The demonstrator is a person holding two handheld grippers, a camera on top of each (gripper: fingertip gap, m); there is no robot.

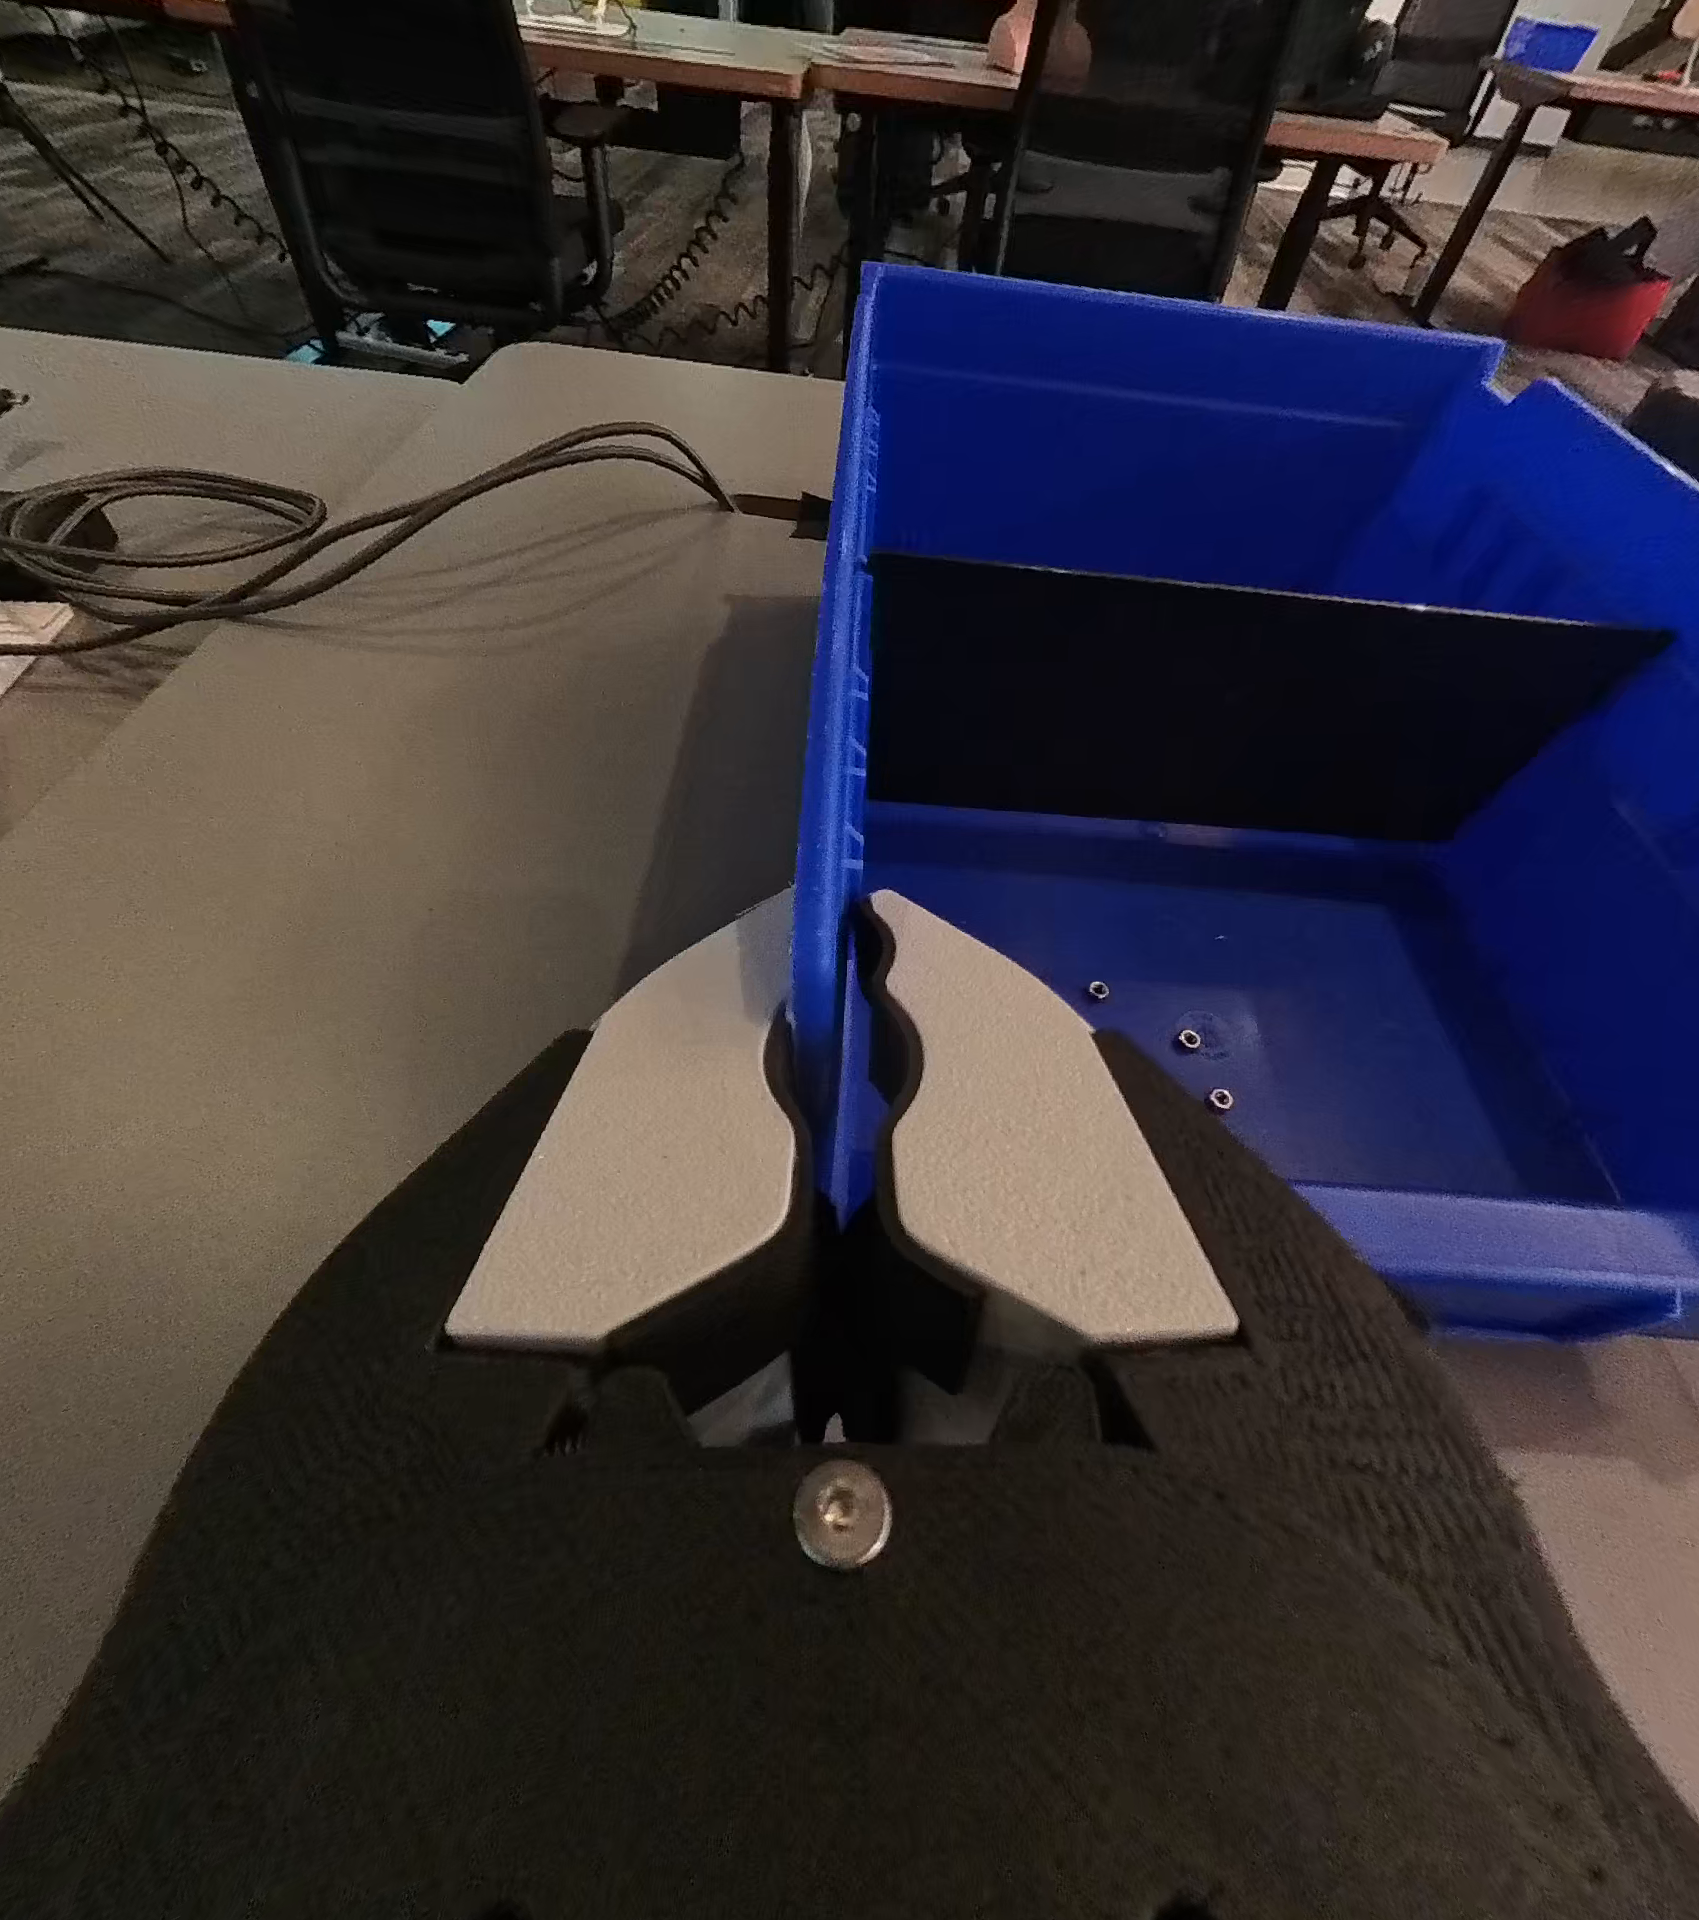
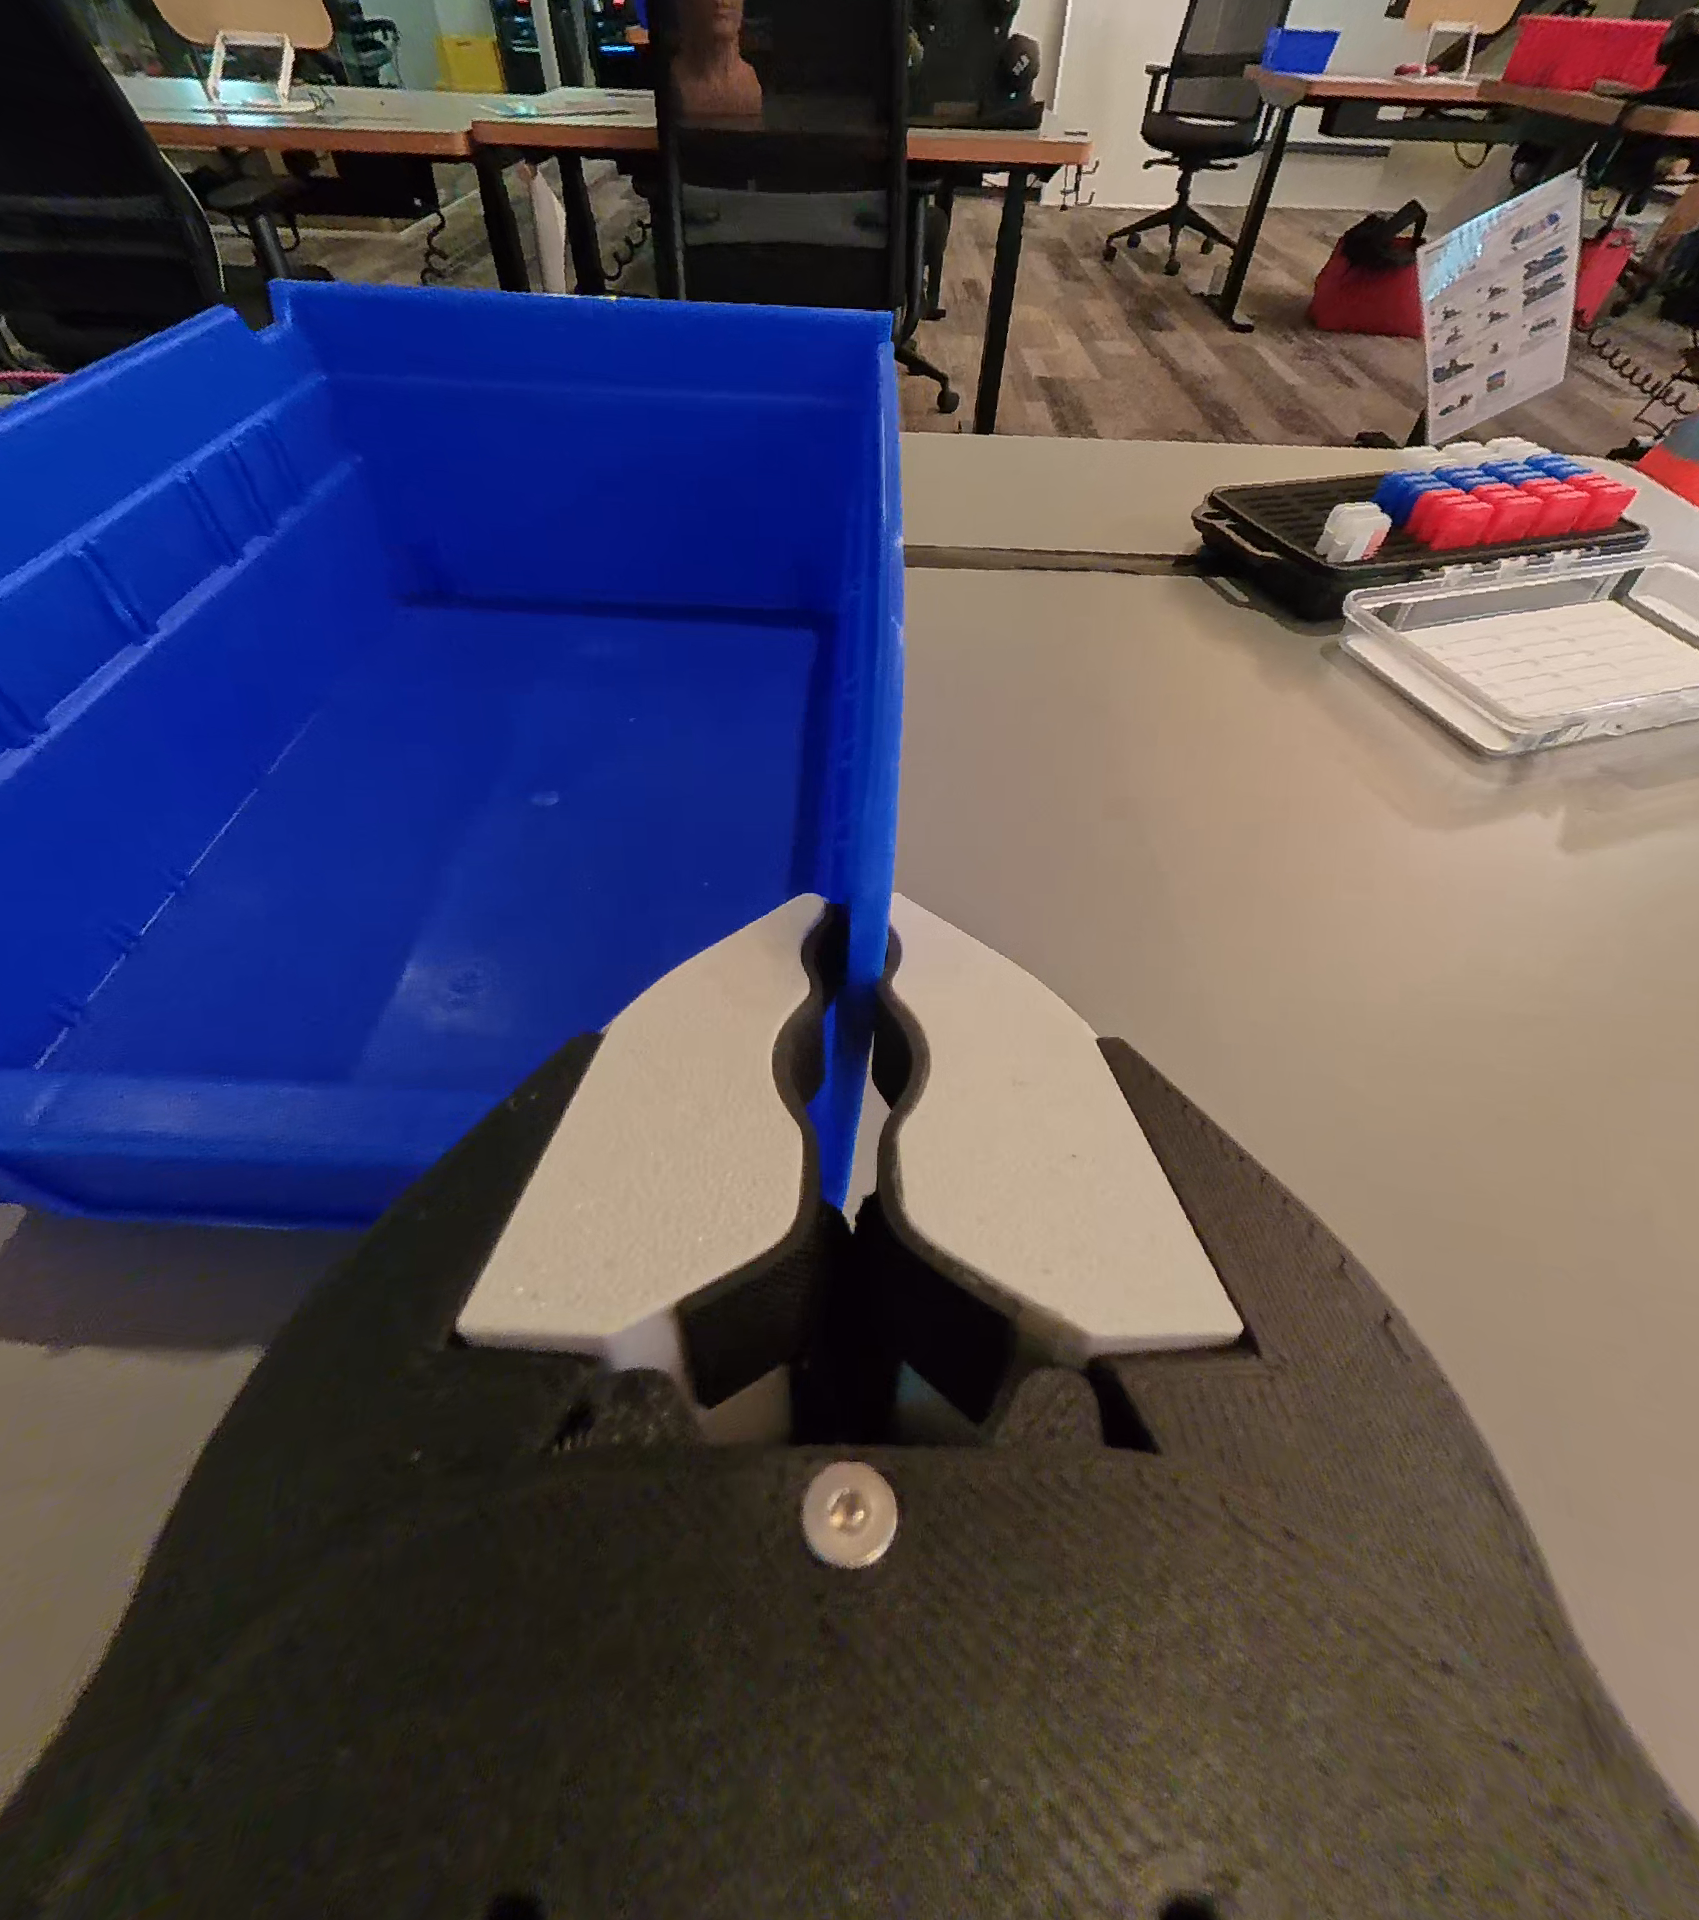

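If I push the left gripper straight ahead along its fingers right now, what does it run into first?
The left gripper is already shut on the side wall of the blue bin, so it would slide along that wall. Its inner finger would probably meet the black divider first; depth is hard to judge.

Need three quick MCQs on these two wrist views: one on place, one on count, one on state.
1. Where do the small metal nuts lie?
A. on the table by the cable
B. on the divided blue bin's floor, on the near side of the black divider
C. in the clear case

2. How many nuts show?
A. one
B. three
C. six

3. The right hand-held gripper is:
A. open above the table
B. shut on a cable
C. shut on the plain blue bin's side wall

Key:

1. B: the nuts lie inside the divided blue bin, nearer than the black divider.
2. B: three are visible.
3. C: the right hand-held gripper clamps the plain blue bin.
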